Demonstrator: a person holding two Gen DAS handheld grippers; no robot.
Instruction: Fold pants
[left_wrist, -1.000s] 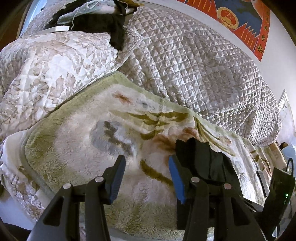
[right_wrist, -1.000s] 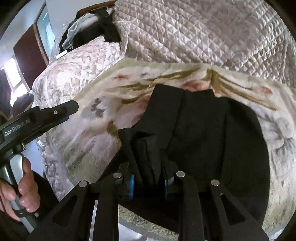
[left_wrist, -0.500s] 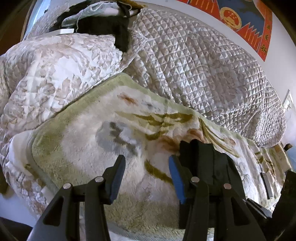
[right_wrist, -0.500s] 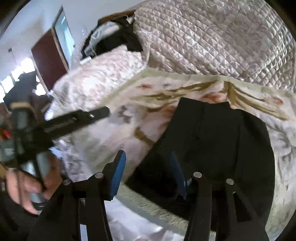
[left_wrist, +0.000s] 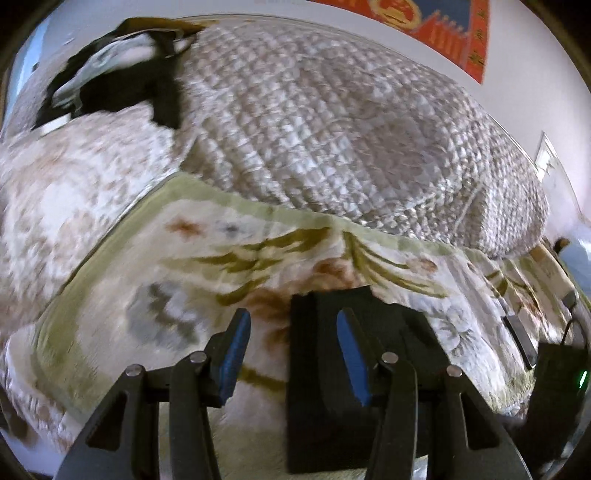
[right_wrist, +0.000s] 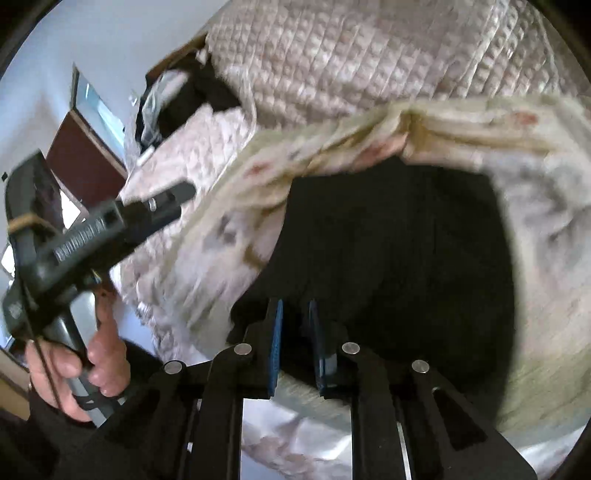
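Note:
The black pants (right_wrist: 399, 258) lie folded in a compact block on the fluffy floral blanket (right_wrist: 546, 206); they also show in the left wrist view (left_wrist: 325, 398). My left gripper (left_wrist: 291, 332) is open and empty, its right finger over the pants' left edge. It also shows from the side in the right wrist view (right_wrist: 162, 206), held in a hand. My right gripper (right_wrist: 295, 317) hovers at the pants' near edge with jaws close together, a small gap between the pads and nothing clamped.
A quilted beige bedspread (left_wrist: 332, 129) rises behind the blanket. A pile of dark and white clothes (left_wrist: 122, 74) sits at the back left. A floral quilt (left_wrist: 55, 184) is on the left. A black device (left_wrist: 557, 387) and flat objects lie on the right.
My right gripper let go of the pants, opened wide, then narrowed again and pulled back to the near edge. My left gripper shifted right, toward the pants, staying open.

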